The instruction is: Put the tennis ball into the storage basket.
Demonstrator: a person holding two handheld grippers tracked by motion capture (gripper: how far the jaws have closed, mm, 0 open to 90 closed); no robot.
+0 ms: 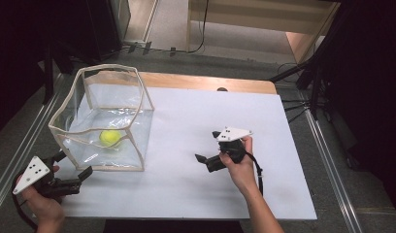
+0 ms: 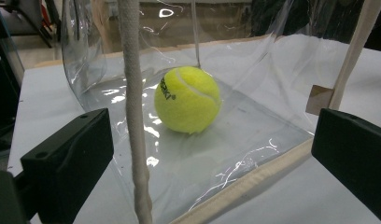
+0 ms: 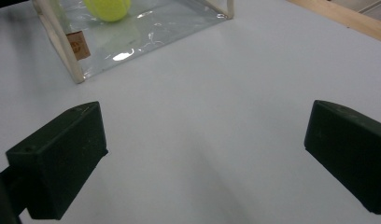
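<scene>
I've got the left tongs [image 1: 74, 165] spread wide at the near corner of the clear bag [image 1: 89, 92], gripping nothing. The tennis ball [image 1: 110, 138] sits inside on the bag's floor. My right tongs [image 1: 209, 148] gape wide over the bare white bench [image 1: 186, 194], well apart from the bag.

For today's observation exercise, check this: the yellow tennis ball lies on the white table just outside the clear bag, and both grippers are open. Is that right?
Not quite. The tennis ball lies inside the clear bag, on its floor, not outside it; the left gripper view shows this through the bag's wall. The rest holds: the left gripper and the right gripper are both open.
</scene>
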